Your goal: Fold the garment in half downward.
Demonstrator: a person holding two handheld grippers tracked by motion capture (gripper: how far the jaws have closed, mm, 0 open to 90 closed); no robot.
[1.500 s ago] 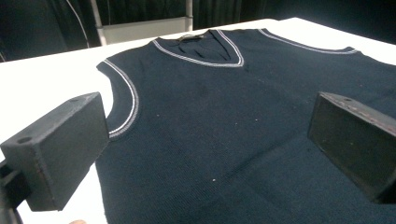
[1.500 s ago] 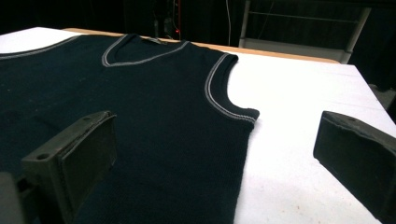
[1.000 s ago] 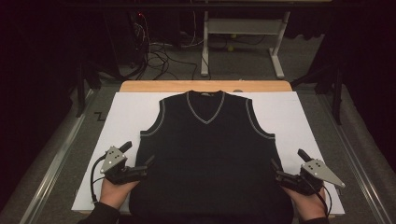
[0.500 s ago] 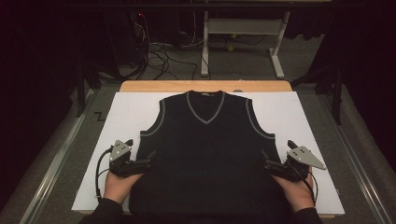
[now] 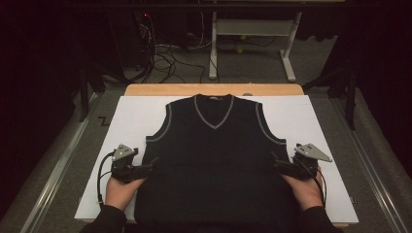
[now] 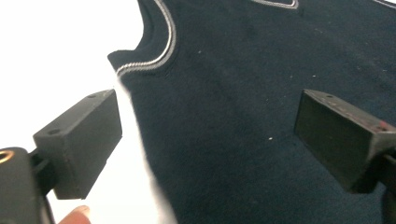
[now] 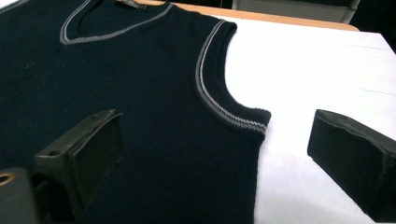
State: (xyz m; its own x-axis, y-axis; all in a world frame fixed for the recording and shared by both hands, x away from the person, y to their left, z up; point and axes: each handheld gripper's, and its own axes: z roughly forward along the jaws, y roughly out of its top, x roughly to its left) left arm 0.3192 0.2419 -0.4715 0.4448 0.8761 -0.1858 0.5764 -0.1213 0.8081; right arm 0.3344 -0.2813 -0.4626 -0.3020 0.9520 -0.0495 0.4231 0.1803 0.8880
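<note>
Two grippers flank the dark knit vest (image 5: 214, 155), which lies flat, face up, on the white sheet (image 5: 126, 121) covering the table (image 5: 145, 89). Your left gripper (image 5: 148, 167) has just been easing its spread fingers (image 6: 79, 140) inward; they straddle the vest's side edge below the armhole without pinching it. Your right gripper (image 5: 277, 162) also has its fingers (image 7: 79, 154) wide apart across the opposite edge. Expect light, limp, stretchy cloth that sags and drags; take it at the side seams, catching both layers.
</note>
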